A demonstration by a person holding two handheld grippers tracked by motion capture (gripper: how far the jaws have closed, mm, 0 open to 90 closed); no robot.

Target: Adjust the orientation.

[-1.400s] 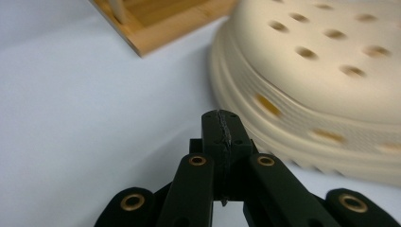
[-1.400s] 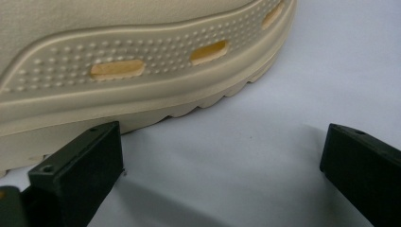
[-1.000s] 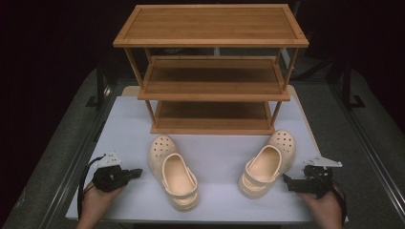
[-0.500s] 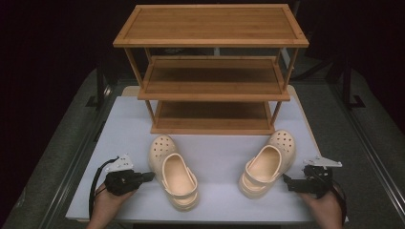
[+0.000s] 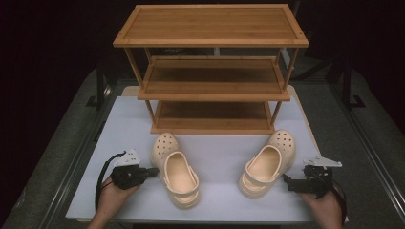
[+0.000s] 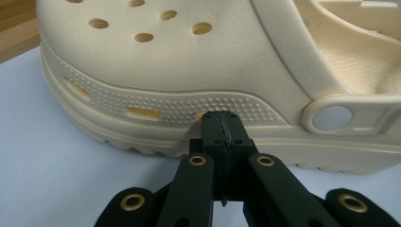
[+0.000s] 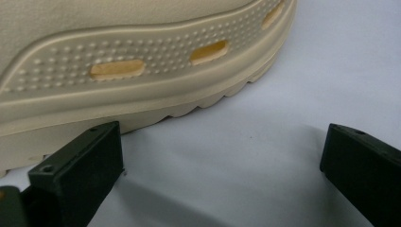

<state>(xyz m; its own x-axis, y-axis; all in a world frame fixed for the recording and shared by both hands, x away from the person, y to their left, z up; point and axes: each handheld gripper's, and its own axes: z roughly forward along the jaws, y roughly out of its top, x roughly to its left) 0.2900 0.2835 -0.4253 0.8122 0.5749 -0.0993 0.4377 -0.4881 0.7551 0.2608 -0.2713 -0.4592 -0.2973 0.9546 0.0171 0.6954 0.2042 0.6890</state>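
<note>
Clog just beyond closed left claw, near touching.

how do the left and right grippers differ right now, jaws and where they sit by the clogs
The left gripper has its jaws shut together, tips at the side of the left clog. The right gripper has its jaws wide apart with nothing between them, just short of the right clog. Both lie low over the white table, each pointing inward at its clog's outer side, and neither holds a clog.
</note>
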